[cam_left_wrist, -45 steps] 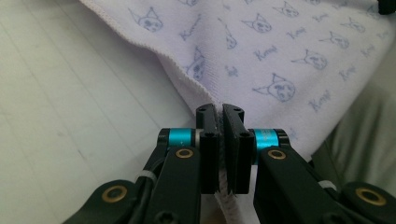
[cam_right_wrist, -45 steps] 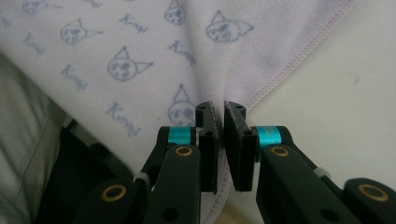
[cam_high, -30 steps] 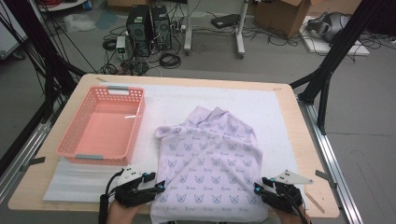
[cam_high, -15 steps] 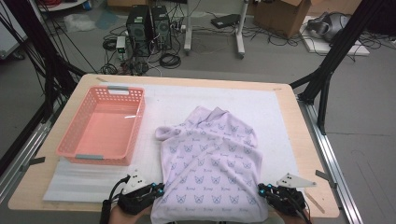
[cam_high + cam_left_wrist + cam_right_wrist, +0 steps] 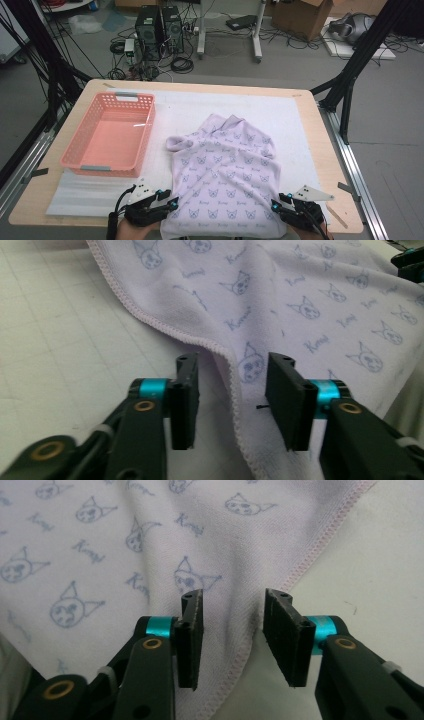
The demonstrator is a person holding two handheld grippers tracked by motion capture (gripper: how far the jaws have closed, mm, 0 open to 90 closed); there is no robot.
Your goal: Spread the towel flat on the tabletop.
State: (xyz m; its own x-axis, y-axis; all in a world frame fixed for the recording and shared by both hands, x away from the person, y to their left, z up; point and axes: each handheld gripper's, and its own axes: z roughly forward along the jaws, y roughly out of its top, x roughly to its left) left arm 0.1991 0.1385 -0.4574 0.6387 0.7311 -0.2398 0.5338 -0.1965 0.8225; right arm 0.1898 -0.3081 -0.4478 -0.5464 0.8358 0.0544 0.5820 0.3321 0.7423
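Two claws: left claw (image 5: 172, 205) and right claw (image 5: 274, 205) at near corners of towel, just been opening
Jaws: parted, hem between them, nothing pinched
Towel (image 5: 225, 175): spread on tabletop (image 5: 310, 107), far end rumpled
Done: near edge laid out
Left: likely folding
Basket (image 5: 107, 135): far left, holding nothing

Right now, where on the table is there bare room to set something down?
The white mat is bare behind the towel, between the pink basket and the far right corner. A narrow strip lies right of the towel. The near edge is crowded: towel corners and both hand-held grippers, left and right.
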